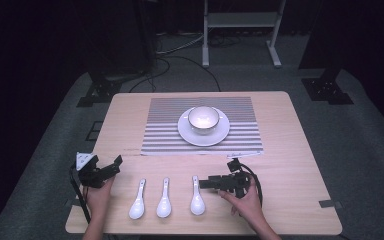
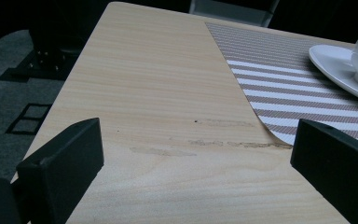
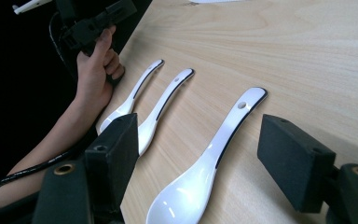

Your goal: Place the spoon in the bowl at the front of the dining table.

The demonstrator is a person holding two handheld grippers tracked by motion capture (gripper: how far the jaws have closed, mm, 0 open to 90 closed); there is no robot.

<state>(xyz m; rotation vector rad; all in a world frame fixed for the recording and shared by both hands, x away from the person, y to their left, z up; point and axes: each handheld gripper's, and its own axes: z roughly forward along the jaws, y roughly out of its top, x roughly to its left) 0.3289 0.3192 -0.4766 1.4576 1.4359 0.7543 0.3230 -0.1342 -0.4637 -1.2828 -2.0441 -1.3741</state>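
Pale wooden table (image 1: 290,150), rectangular with rounded corners, on grey carpet (image 1: 365,130) in a dark room. At the far middle lies a grey-and-white striped woven placemat (image 1: 160,135); on it a round white saucer (image 1: 187,135), and on the saucer a white cup (image 1: 203,120) with a bright interior. In the left gripper view the placemat's near corner curls slightly off the wood. Along the near edge, three white ceramic soup spoons lie side by side, bowls toward the person, handles pointing to the far side: left spoon (image 1: 138,201), middle spoon (image 1: 164,199), right spoon (image 1: 197,197). All three apart from one another; each handle has a small hole near its tip, seen in the right gripper view. Left gripper (image 1: 107,170), black, held in the person's left hand (image 1: 99,196) at the near left of the table, left of the spoons, pointing toward the far right; its jaws stand wide apart with only bare wood between them, nothing held. Right gripper (image 1: 202,184), black, held in the right hand (image 1: 245,197), lies low and points left at the right spoon's handle. In the right gripper view its jaws are spread wide, one on each side of that spoon, not touching it; the spoon rests flat on the table. A light metal stand (image 1: 240,30) is on the floor beyond the table.
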